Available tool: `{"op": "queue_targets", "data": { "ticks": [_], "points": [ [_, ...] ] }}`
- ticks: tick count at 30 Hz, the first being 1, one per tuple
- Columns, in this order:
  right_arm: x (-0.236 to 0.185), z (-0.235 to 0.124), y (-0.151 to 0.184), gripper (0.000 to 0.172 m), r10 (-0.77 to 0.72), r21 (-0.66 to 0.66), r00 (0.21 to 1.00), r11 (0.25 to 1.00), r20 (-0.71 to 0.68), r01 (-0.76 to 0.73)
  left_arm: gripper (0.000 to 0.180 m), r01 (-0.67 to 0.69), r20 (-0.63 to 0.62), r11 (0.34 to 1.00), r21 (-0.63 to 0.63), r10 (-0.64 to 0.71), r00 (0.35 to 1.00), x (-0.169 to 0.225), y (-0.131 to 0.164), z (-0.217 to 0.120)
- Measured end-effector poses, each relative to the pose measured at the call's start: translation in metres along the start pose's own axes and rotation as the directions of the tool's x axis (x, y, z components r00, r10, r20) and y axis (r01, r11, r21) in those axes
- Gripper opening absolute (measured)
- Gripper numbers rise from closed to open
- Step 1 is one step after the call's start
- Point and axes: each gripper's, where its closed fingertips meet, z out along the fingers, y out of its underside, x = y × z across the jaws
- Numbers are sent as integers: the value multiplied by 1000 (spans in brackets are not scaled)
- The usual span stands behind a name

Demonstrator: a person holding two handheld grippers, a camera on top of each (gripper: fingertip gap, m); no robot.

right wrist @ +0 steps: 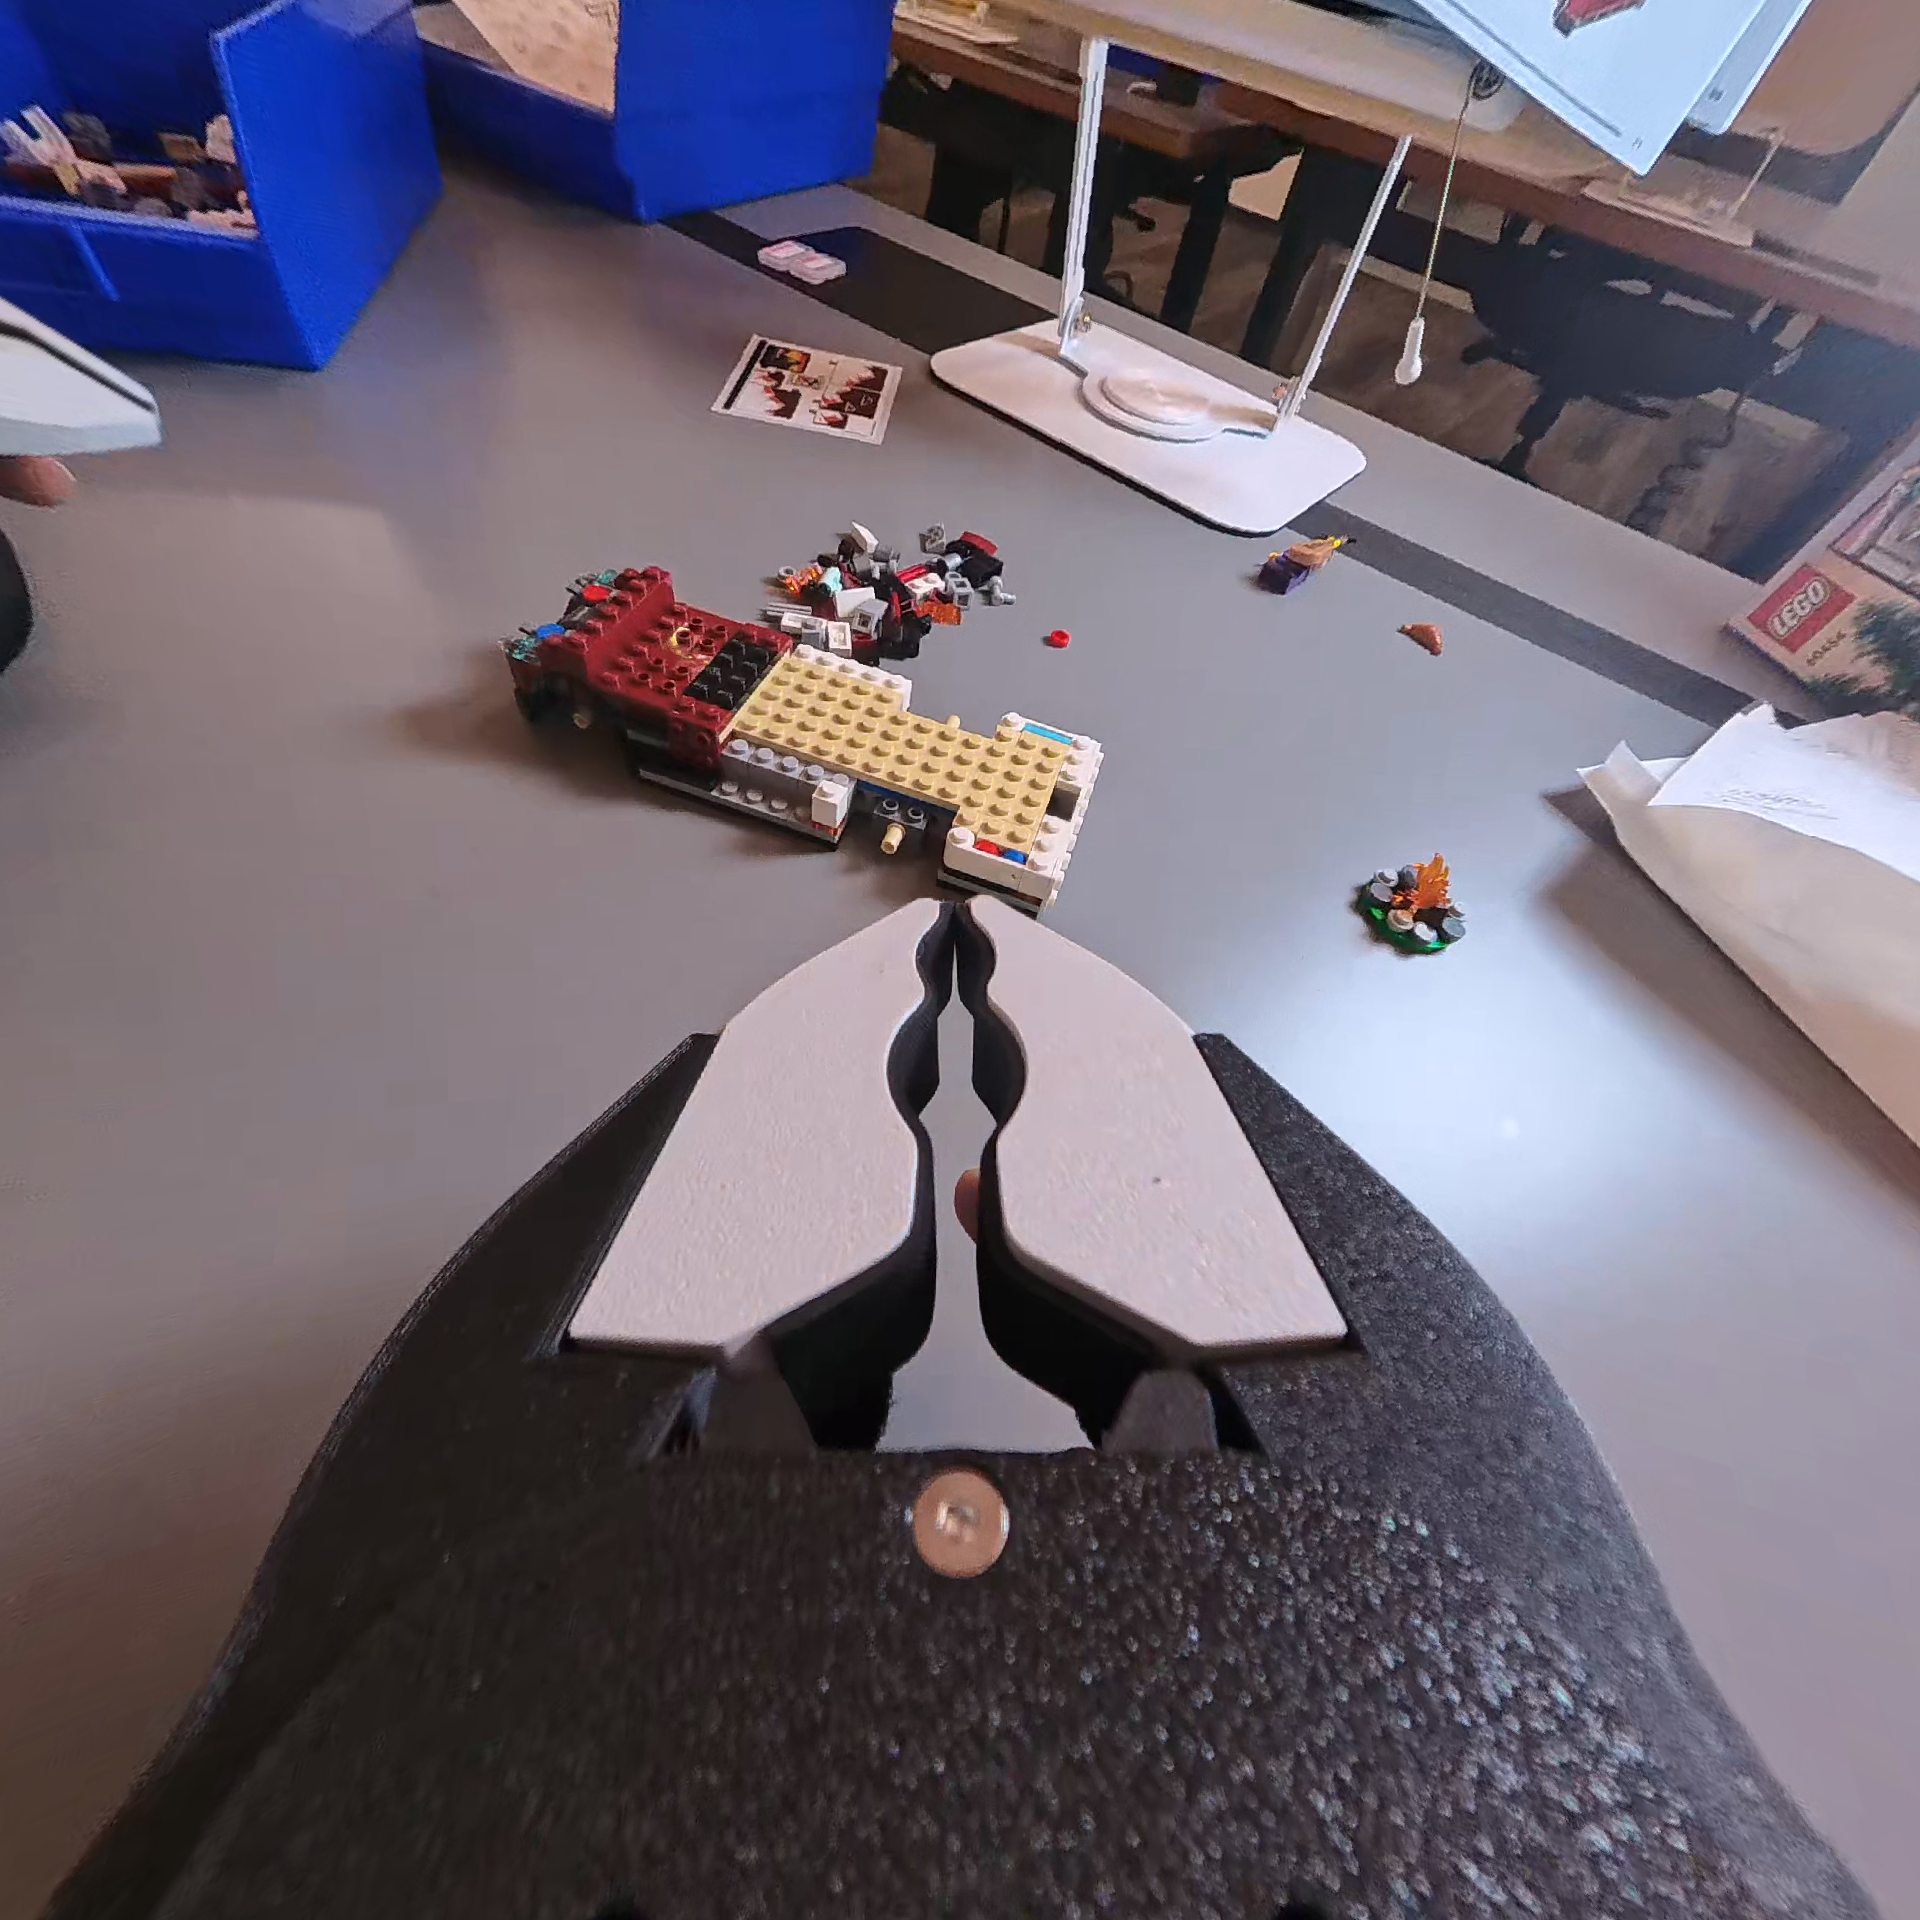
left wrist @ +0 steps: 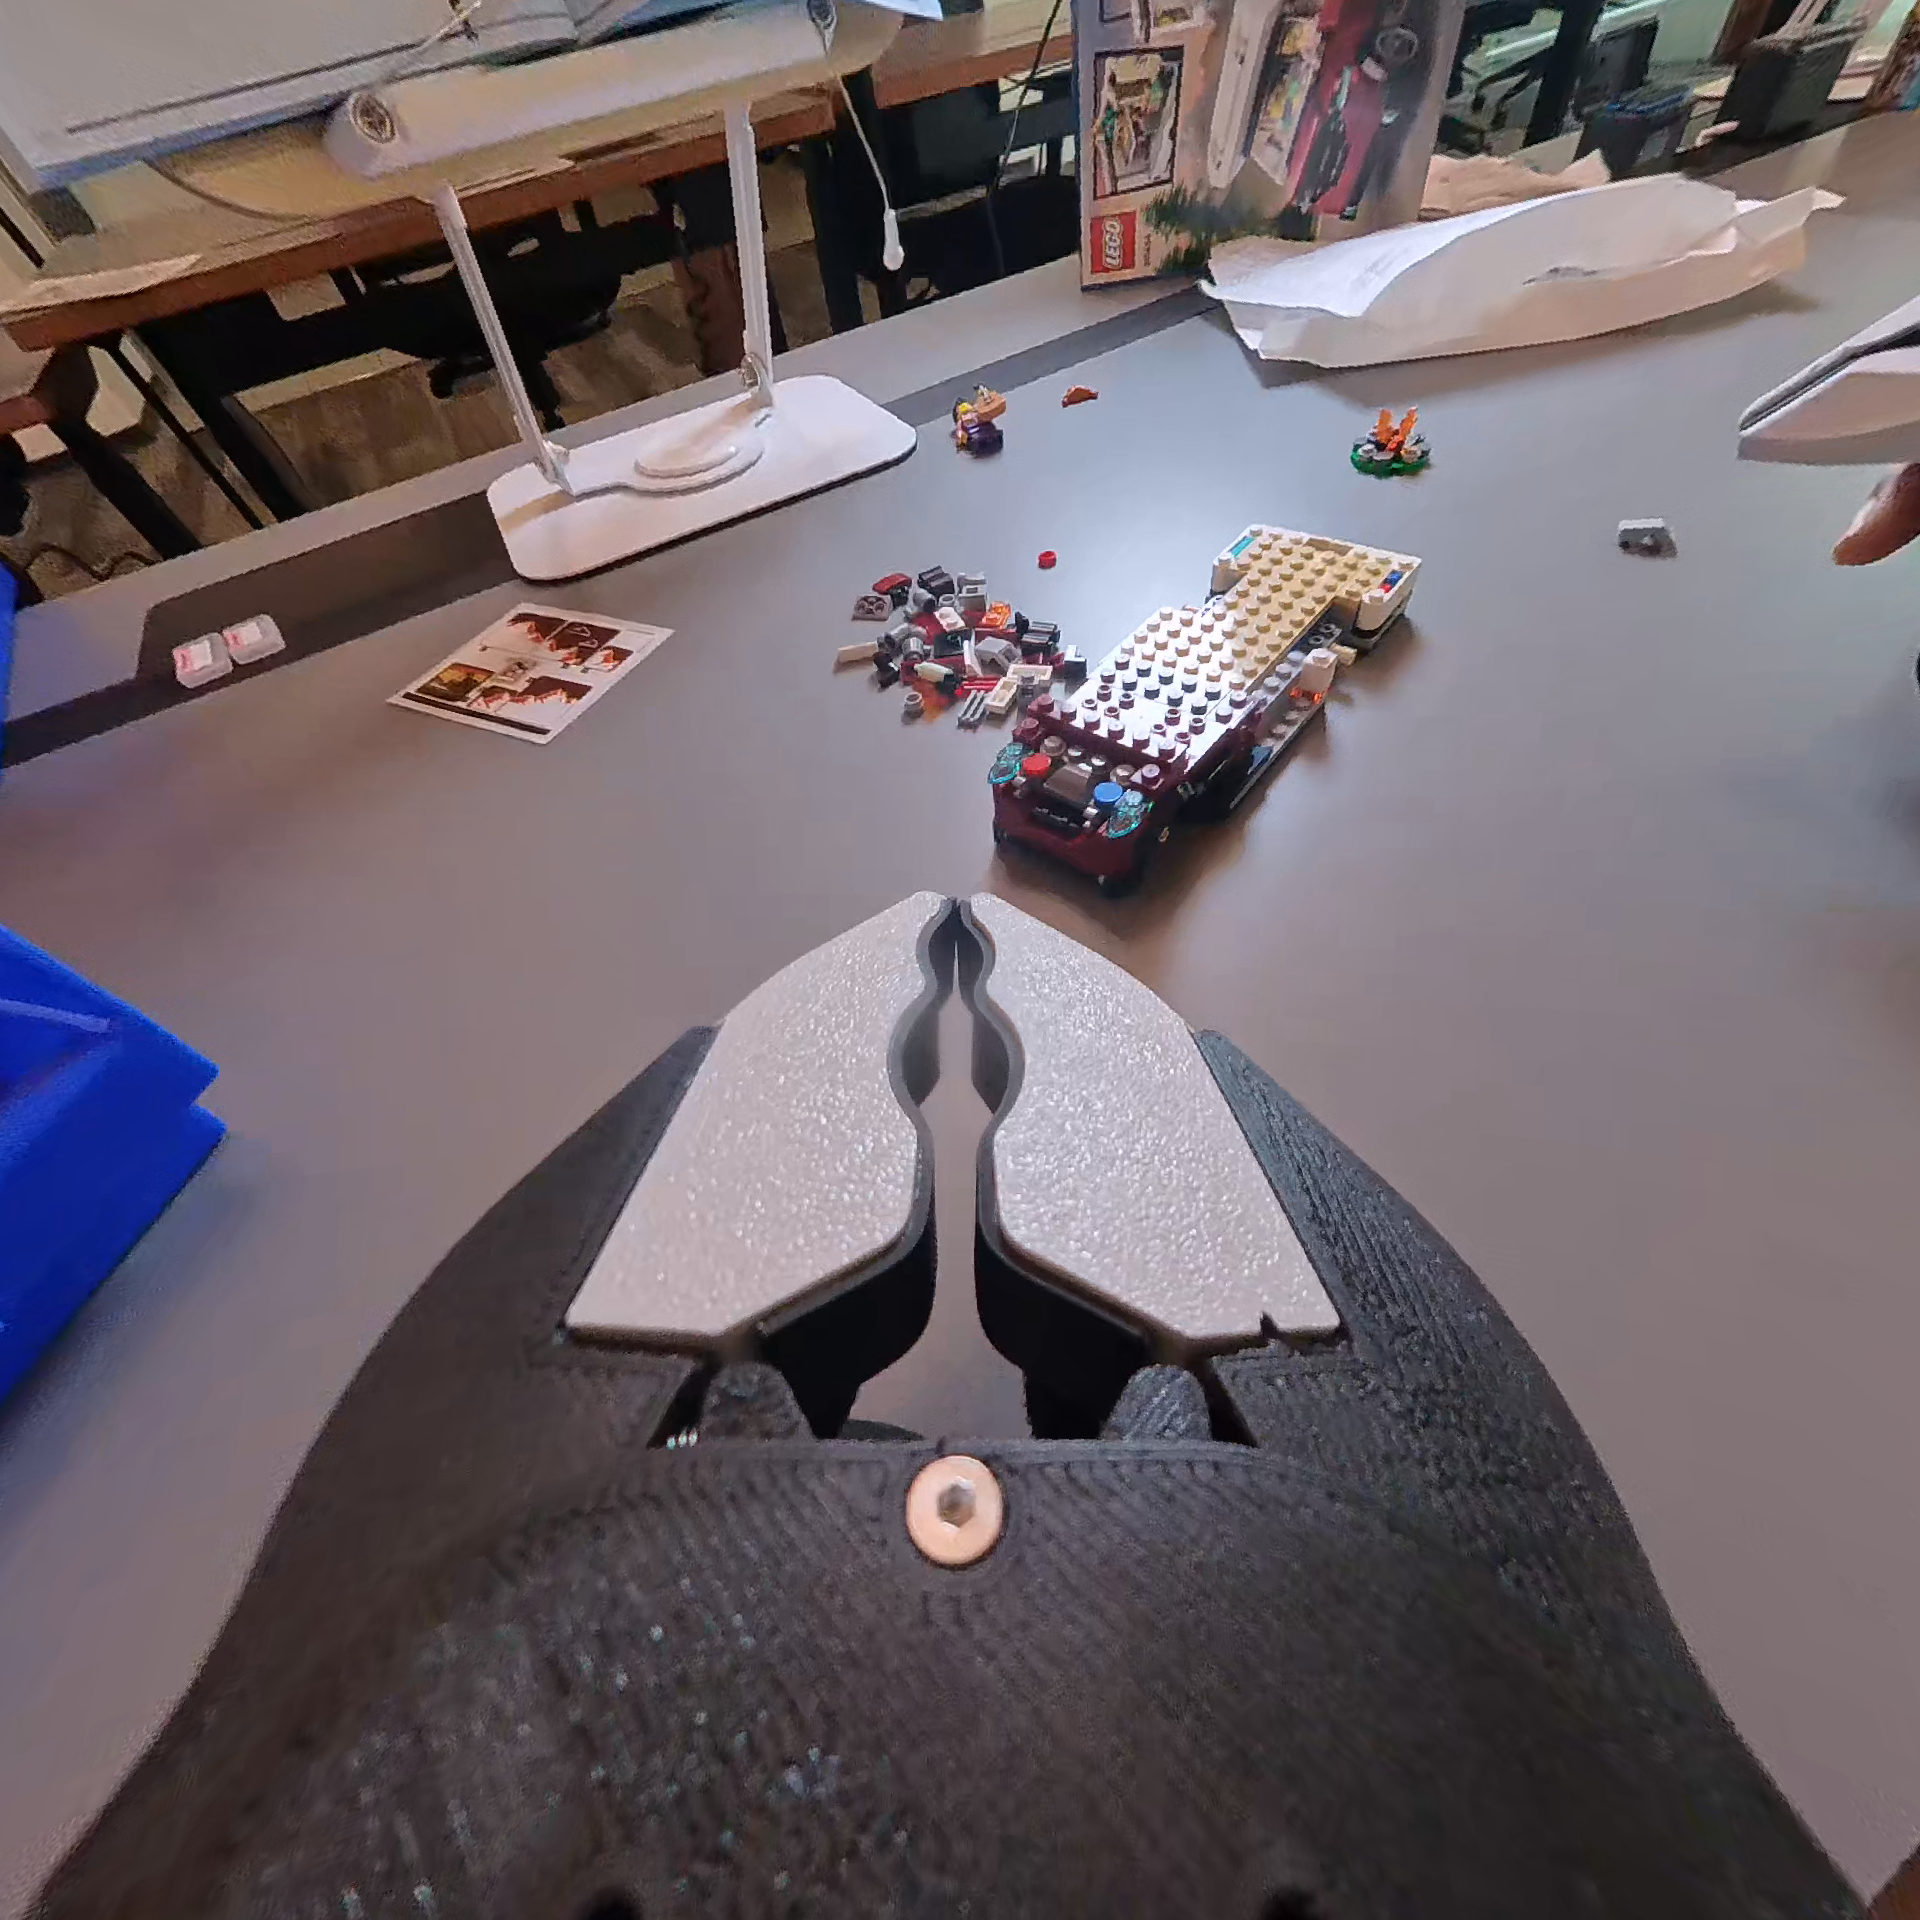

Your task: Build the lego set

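A part-built brick vehicle [left wrist: 1195, 696] with a dark red front and a tan studded deck lies on the grey table [left wrist: 520, 935]; it also shows in the right wrist view [right wrist: 831, 727]. A pile of small loose bricks [left wrist: 956, 649] lies beside it, also in the right wrist view [right wrist: 894, 592]. My left gripper [left wrist: 958, 906] is shut with nothing in it, just short of the vehicle's dark red front. My right gripper [right wrist: 958, 909] is shut with nothing in it, close to the vehicle's white rear end. Each gripper shows at the edge of the other's view [left wrist: 1839, 405] [right wrist: 62, 395].
A white stand base [left wrist: 707, 468] and a printed sheet [left wrist: 530, 670] lie at the back left. A small campfire build [right wrist: 1413, 909], a minifigure [right wrist: 1299, 566], a red stud [right wrist: 1058, 638], white paper bags [right wrist: 1787, 862], a toy box [left wrist: 1247, 135] and blue bins [right wrist: 208, 187] surround the area. There is about 25 cm between the tips of the two grippers. From my right tips it is roughly 20 cm to the small campfire build [right wrist: 1413, 909]; from my left, 35 cm.
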Motion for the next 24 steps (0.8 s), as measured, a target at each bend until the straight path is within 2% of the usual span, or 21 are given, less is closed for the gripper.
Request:
{"op": "queue_targets", "data": {
  "ticks": [12, 17, 20, 24],
  "points": [
    [2, 1, 3, 0, 38, -3, 999, 999, 8, -38, 0, 16, -31, 999, -35, -17, 999, 1, 7, 4],
    [3, 0, 3, 11, 50, 1, 999, 999, 7, -50, 0, 21, -38, 999, -39, -23, 999, 1, 8, 4],
    [3, 0, 3, 16, 53, 5, 999, 999, 6, -53, 26, 35, -46, 997, -66, -38, 998, 1, 12, 7],
    [2, 0, 3, 22, 53, 3, 999, 999, 11, -53, 37, 44, -45, 996, -74, -47, 998, 0, 13, 8]
  ]
}}
